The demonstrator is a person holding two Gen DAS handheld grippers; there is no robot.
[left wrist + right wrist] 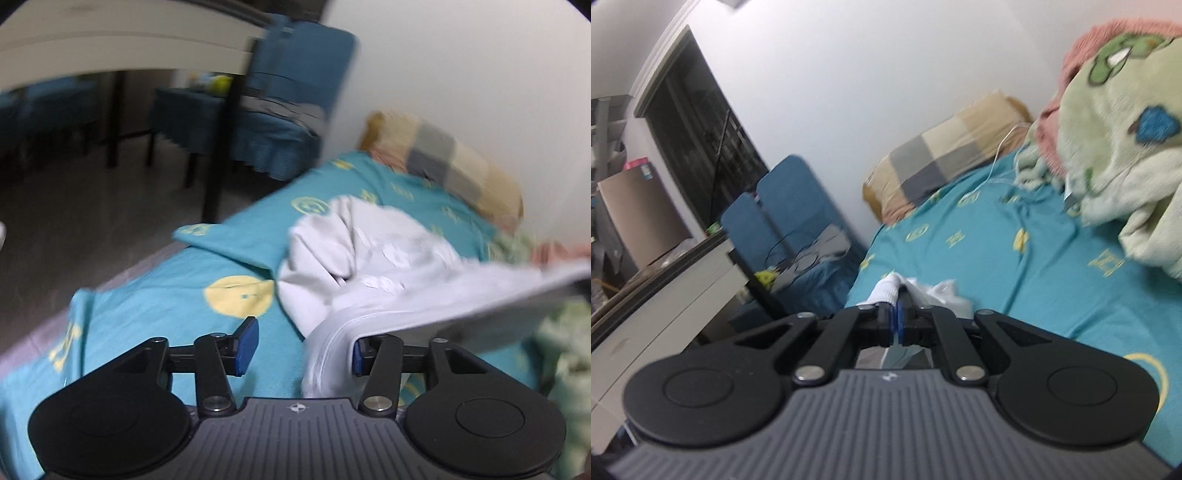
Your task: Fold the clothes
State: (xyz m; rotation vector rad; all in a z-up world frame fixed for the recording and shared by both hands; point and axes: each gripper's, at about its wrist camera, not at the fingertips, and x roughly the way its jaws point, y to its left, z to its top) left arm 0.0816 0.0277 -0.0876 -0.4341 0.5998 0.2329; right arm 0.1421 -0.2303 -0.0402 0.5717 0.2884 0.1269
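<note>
Left gripper (pixel 299 349) fingers parted, white garment (pixel 369 258) draped over 3 o'clock finger, unclamped. Right gripper (pixel 897 325) fingers pinched on garment fold at 12 o'clock, over bed (pixel 1034 258).

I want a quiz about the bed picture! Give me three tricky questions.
1. True or false: the right hand-held gripper is shut on the white garment.
2. What colour is the bedsheet? A red, B teal, C black.
3. Fill in: the checked ____ lies by the wall.

Key: 1 true; 2 B; 3 pillow.
</note>
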